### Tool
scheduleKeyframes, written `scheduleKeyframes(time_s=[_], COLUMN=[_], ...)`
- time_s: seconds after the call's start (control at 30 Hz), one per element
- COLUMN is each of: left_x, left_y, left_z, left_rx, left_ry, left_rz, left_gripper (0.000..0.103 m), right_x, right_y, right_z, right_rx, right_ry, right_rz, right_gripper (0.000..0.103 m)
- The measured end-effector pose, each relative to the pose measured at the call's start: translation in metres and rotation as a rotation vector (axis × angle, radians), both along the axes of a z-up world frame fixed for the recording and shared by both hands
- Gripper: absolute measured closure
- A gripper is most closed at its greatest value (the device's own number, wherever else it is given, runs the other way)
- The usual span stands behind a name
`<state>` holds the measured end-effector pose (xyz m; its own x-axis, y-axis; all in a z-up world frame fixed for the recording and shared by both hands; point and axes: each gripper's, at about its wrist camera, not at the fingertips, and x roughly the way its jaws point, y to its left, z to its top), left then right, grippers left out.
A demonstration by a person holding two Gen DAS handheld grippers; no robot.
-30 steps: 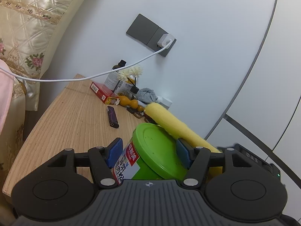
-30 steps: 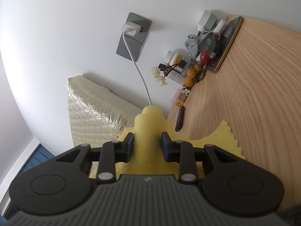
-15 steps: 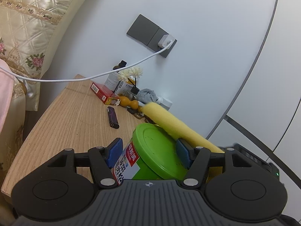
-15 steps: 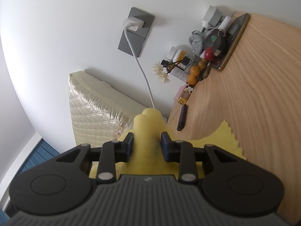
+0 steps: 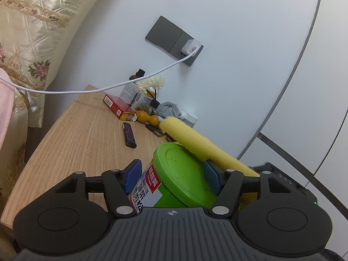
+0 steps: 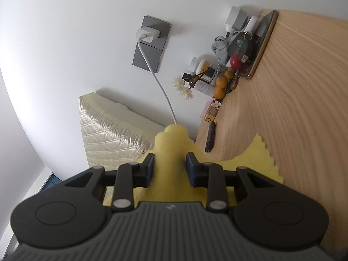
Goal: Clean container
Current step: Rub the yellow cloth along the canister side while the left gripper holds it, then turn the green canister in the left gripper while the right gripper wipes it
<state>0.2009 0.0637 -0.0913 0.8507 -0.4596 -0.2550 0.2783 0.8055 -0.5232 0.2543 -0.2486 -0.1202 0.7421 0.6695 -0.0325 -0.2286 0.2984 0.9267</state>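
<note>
Container (image 5: 174,182) sits clamped in left hand-held gripper (image 5: 171,175), steadied while right hand-held gripper (image 6: 170,165), pinching cloth (image 5: 195,140), apparently wipes lid's two-o'clock rim.

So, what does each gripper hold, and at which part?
The left gripper clamps the green-lidded container by its sides below the lid. The right gripper pinches the yellow cloth at a bunched fold.

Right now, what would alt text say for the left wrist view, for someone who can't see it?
The left tool grips a container with a green lid, while a rolled yellow cloth lies across the lid's far edge. Beyond, a wooden table holds a lighter, a red box and small clutter by a white wall with a plugged-in charger.
</note>
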Motion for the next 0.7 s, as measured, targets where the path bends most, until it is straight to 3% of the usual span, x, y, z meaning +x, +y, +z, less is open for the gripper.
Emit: scheduleKeyframes(time_s=[0.23, 0.4, 0.5, 0.7], left_x=[-0.023, -0.040, -0.050, -0.038], left_y=[0.004, 0.001, -0.009, -0.010], left_z=[0.018, 0.024, 0.027, 0.016], left_rx=[-0.024, -0.075, -0.007, -0.038], left_ry=[0.009, 0.125, 0.111, 0.158], left_rz=[0.063, 0.116, 0.140, 0.134], left_gripper=[0.036, 0.039, 0.039, 0.043], right_x=[0.004, -0.002, -0.006, -0.015], right_y=[0.003, -0.003, -0.010, -0.009], right_z=[0.001, 0.004, 0.003, 0.003], right_rx=[-0.003, -0.003, 0.021, 0.022], right_ry=[-0.003, -0.016, -0.018, -0.017], right_rz=[-0.015, -0.030, -0.046, -0.026], right_gripper=[0.072, 0.073, 0.074, 0.076])
